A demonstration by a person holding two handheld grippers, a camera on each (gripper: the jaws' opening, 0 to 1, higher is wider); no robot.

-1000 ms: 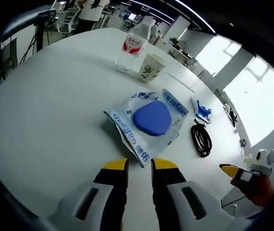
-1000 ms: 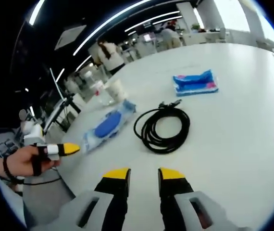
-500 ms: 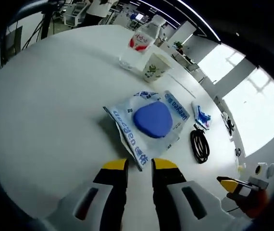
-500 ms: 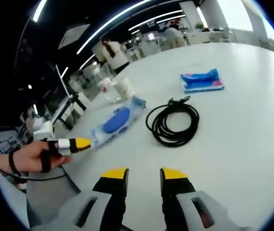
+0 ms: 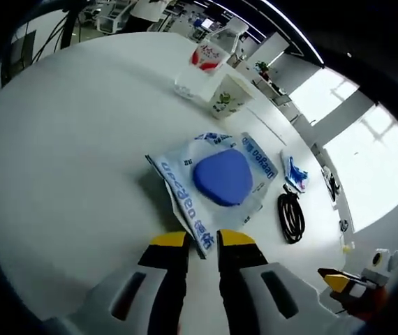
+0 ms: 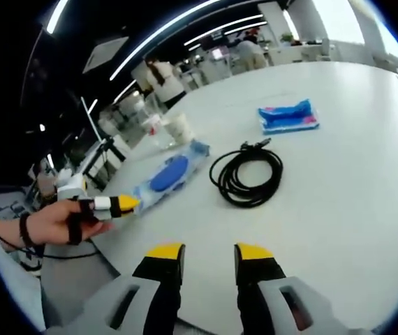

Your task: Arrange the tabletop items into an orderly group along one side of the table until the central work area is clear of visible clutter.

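Both tongs gape empty: left tongs (image 5: 199,239) at the blue packet (image 5: 216,179), right tongs (image 6: 209,251) near the black cable (image 6: 246,176).

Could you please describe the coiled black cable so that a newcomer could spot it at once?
On the white round table, look between the clear packet with a blue pad and the small blue-and-pink packet. The coiled black cable lies there, the only dark, looped item.

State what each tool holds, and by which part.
Nothing. The left tool hovers open at the blue packet's near edge; the right tool is open above bare table.
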